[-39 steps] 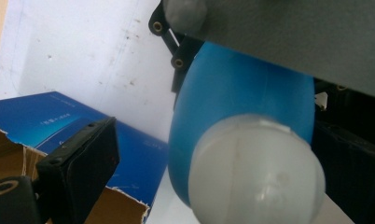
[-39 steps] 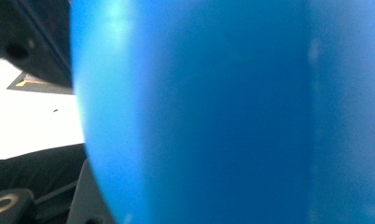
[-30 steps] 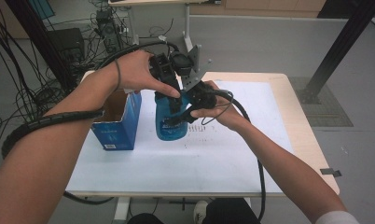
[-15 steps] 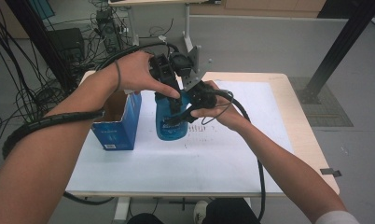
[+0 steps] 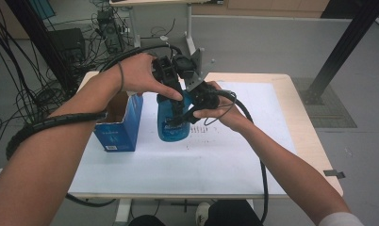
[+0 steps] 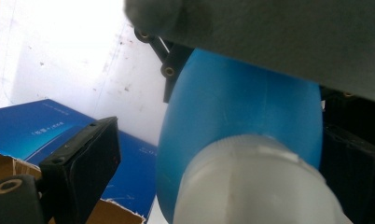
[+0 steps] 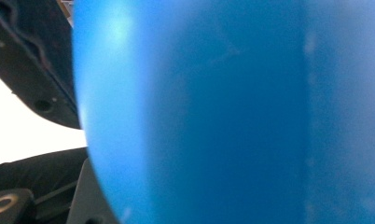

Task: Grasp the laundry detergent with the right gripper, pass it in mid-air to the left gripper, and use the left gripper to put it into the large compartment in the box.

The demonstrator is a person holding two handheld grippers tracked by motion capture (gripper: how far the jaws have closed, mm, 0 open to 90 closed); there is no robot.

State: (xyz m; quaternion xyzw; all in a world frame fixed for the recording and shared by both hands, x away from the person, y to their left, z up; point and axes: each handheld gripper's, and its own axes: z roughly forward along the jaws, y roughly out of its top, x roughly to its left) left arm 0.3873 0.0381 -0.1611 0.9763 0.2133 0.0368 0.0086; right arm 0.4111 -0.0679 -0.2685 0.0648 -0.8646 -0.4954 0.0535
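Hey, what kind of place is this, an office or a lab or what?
Probably a lab or workshop. Loose cables sprawl over the bare grey floor, a black metal frame post stands beside the table, and more desk legs stand behind it.

Left tongs point down, jaws spread; right tongs level, clamped; forearms converge

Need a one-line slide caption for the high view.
Right gripper clamps blue bottle beside open blue box; left gripper at its top.
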